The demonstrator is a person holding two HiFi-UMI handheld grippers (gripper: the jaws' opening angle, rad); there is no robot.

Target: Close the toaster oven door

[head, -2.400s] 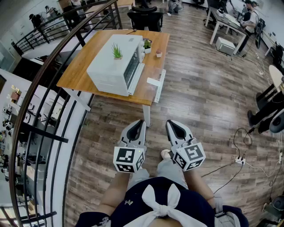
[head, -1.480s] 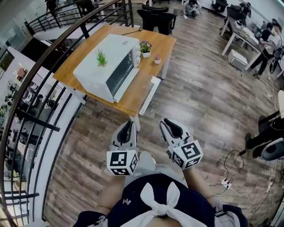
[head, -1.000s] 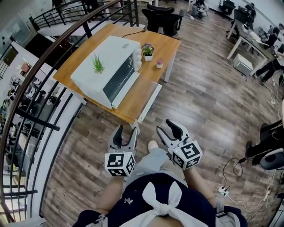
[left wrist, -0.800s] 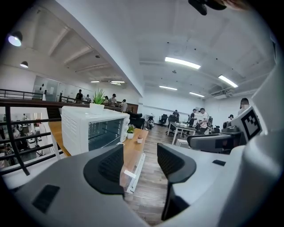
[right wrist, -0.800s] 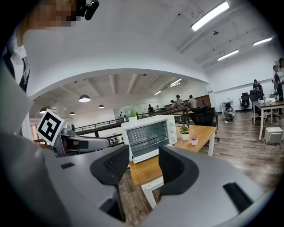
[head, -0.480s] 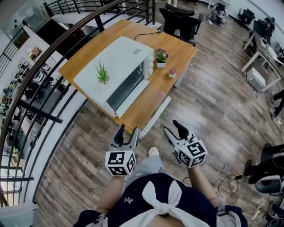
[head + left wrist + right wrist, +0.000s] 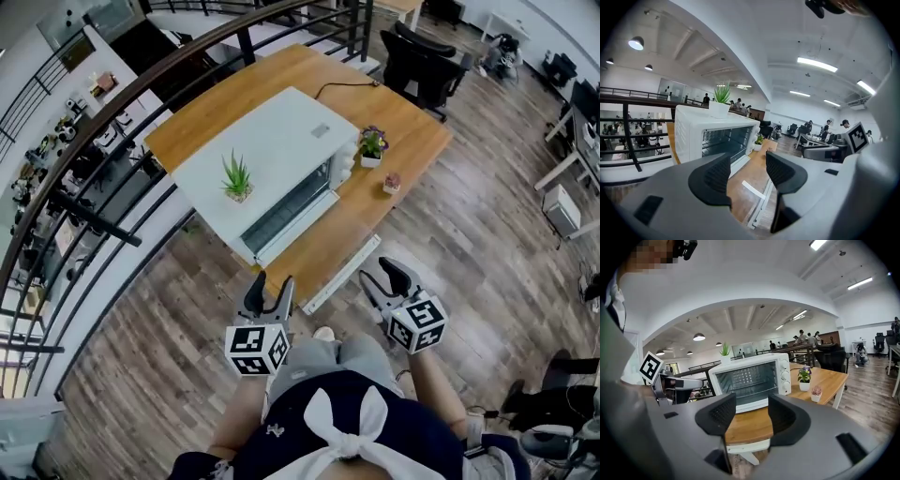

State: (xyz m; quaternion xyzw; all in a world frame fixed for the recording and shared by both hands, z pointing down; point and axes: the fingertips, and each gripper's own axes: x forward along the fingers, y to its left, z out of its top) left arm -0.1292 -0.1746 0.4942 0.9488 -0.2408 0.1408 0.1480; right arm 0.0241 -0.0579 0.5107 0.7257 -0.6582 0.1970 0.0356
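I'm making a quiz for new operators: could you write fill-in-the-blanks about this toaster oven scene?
The door of the toaster oven is ___.
A small green plant stands on ___ of the oven.
The oven rests on a ___ table.
Missing words: open; top; wooden.

Left gripper [image 7: 270, 284] at 6 o'clock in the head view, aimed toward 12 and tilted slightly down, jaws apart with nothing between. Right gripper [image 7: 380, 275] at 5 o'clock, aimed toward 11, also slightly down; jaws wide, just been opening, nothing between. Side by side, not touching.
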